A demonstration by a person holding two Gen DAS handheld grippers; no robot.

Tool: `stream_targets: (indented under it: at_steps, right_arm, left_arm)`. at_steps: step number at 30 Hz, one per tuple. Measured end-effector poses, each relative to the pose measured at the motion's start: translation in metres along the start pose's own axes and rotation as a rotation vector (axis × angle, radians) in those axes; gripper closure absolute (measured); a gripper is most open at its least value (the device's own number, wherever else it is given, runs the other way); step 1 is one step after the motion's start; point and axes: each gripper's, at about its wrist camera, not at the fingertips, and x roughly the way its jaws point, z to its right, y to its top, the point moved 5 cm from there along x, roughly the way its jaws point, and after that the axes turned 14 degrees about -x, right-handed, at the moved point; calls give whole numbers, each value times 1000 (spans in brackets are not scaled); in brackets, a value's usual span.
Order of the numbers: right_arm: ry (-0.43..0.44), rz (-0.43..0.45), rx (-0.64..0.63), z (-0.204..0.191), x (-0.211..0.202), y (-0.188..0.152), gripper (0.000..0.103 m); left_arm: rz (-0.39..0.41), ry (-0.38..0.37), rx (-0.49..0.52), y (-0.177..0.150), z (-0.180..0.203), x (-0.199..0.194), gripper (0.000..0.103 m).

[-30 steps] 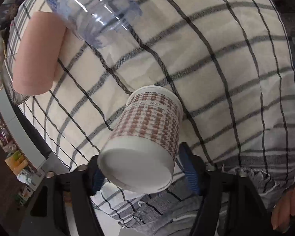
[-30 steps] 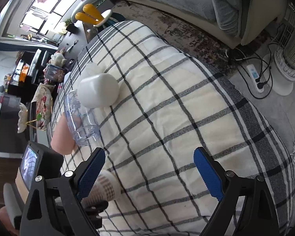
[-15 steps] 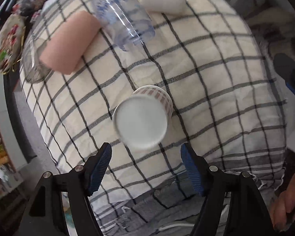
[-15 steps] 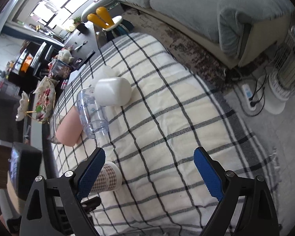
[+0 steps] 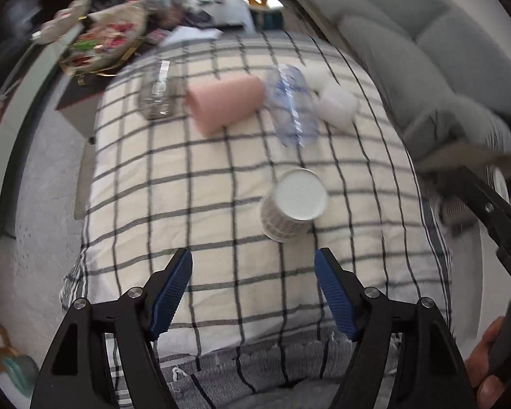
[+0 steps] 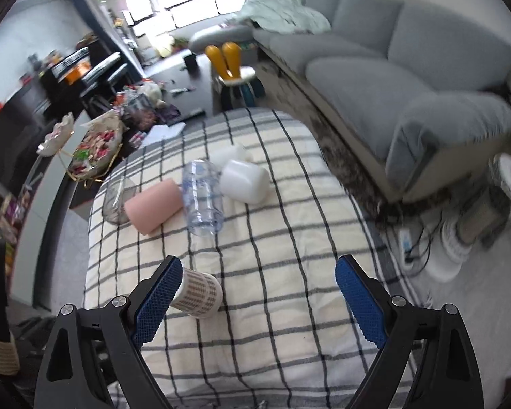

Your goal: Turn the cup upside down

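Observation:
A paper cup (image 5: 293,202) with a houndstooth pattern stands upside down on the checked cloth, its white base facing up. It also shows in the right wrist view (image 6: 198,293), partly behind my right gripper's left finger. My left gripper (image 5: 253,289) is open and empty, raised above and in front of the cup, not touching it. My right gripper (image 6: 257,301) is open and empty, held above the cloth to the right of the cup.
Lying at the back of the cloth are a pink cup (image 5: 225,104), a clear plastic cup (image 5: 291,109), a white cup (image 5: 337,104) and a glass (image 5: 158,93). A grey sofa (image 6: 408,78) stands to the right. A cluttered side table (image 6: 95,146) is at the left.
My left gripper let go of the patterned cup, which now stands base up on the cloth, and pulled back and up. The right gripper also rose, so more of the room shows.

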Motion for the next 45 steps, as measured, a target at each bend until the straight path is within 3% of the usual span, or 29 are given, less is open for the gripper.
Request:
stream_targets:
  at_steps: [6,11,17,24,29,45]
  right_arm:
    - [-20,88,-84,-27,-8,-6,11]
    - [-27,139,-137,-45,-10,-17,11]
    - [-39,221,-193,-63,-17,-25,11]
    - [-50,275,-225,-71,-23,-38,9]
    - [-31,256,-211,-68,-17,-46,9]
    - [-37,276,-201,-62,-20,-50,9]
  left_arm:
    - [156,-12,-85,-4,-34,-6,28]
    - [337,31,-76,-11,-47,-19,18]
    - [524,75,-100,-20,-65,-35,16]
    - [692,100,-151,-34,-78,-53,9]
    - [750,107,-158,-38,-78,-58,6]
    - [721,106,-143,-45,-72,-51,6]
